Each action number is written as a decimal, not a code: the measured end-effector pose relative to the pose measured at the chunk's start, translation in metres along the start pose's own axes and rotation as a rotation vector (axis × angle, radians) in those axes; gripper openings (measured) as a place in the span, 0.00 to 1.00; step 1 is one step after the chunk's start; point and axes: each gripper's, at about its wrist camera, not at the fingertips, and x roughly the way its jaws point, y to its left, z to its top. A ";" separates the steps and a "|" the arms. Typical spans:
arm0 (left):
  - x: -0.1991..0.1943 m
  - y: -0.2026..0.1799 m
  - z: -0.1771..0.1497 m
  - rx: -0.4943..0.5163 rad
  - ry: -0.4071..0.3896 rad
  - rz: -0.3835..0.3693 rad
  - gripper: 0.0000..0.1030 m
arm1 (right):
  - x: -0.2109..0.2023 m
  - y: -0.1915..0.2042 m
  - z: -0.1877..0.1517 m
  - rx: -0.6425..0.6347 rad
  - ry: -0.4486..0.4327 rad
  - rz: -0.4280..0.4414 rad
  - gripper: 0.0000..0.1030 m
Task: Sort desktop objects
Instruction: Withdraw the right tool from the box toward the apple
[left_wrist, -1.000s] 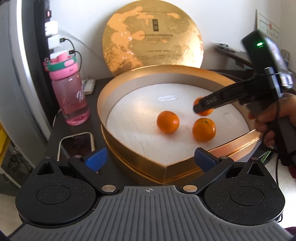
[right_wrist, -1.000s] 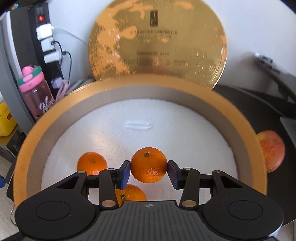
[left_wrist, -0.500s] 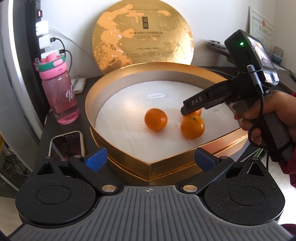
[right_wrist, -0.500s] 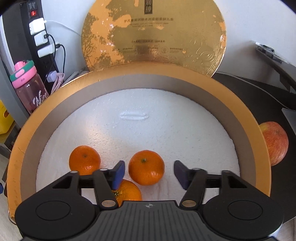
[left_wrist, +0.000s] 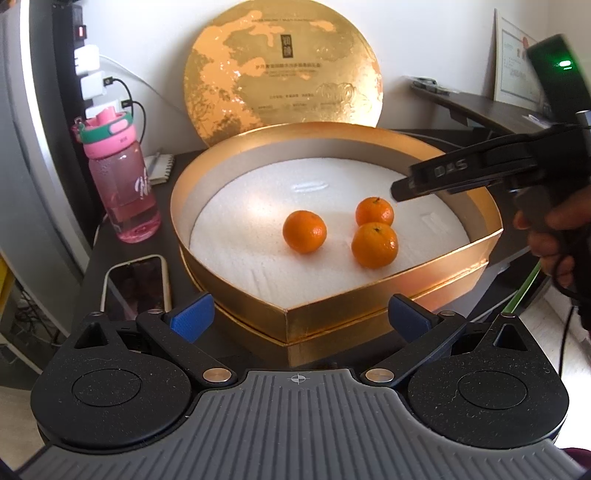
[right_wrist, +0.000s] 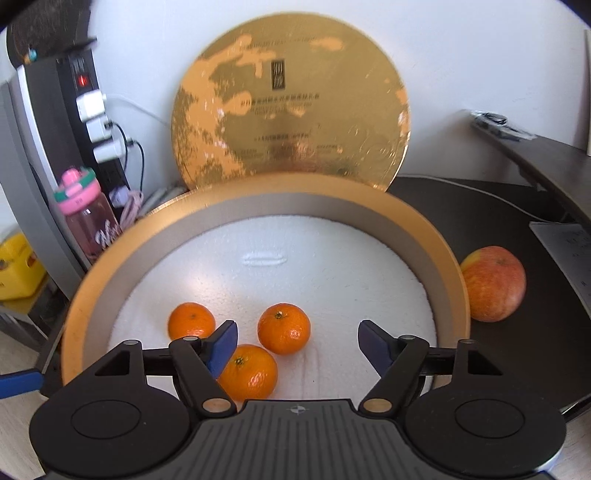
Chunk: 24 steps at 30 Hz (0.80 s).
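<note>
The right gripper (right_wrist: 295, 338) has just been opening its blue-padded jaws; they are standing wide with nothing gripped. The small orange mandarin (right_wrist: 283, 328) is lying free on the white foam, low in the frame between the pads, nearer the left one, inside the gold heart-shaped box (right_wrist: 452, 280). The left gripper (left_wrist: 299, 314) is hanging spread and empty at the box's near tip.

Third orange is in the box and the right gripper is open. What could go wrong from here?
1. The two oranges that touch sit loose on smooth foam; a nudge may roll them.
2. The apple rests against the box wall, leaving little room for a gripper finger.
</note>
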 end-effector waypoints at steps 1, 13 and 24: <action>-0.001 -0.001 0.000 0.001 0.000 0.001 1.00 | -0.006 0.000 -0.002 0.000 -0.009 0.002 0.72; -0.014 -0.020 -0.004 0.014 0.006 -0.014 1.00 | -0.048 -0.008 -0.028 0.006 -0.054 -0.004 0.72; -0.011 -0.035 0.006 0.029 0.006 -0.019 1.00 | -0.063 -0.039 -0.037 0.072 -0.086 -0.029 0.72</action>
